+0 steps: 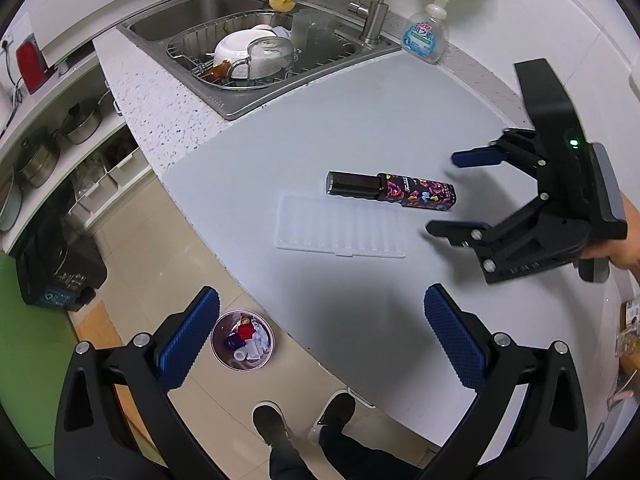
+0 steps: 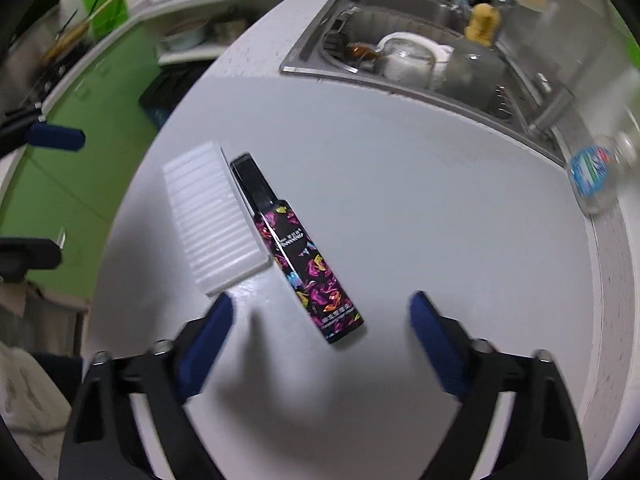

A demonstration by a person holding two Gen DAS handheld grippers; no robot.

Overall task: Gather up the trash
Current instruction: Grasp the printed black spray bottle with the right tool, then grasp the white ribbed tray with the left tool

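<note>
Showing only in the left view, floor bin [image 1: 242, 340] of trash below the counter [image 1: 360, 128], right claw [image 2: 320, 320] spread, empty, just beside the box [image 2: 298, 248], left claw [image 1: 320, 332] spread, empty.

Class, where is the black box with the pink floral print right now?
The black floral-print box lies flat mid-counter, alongside the clear ribbed plastic tray, with the open right gripper near one end.

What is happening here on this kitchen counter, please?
A person is collecting trash with a gripper in each hand. The right gripper, jaws open, hovers near the patterned black box, which lies beside a white plastic tray. The left gripper is open and empty. A small bin on the floor already holds trash.
</note>
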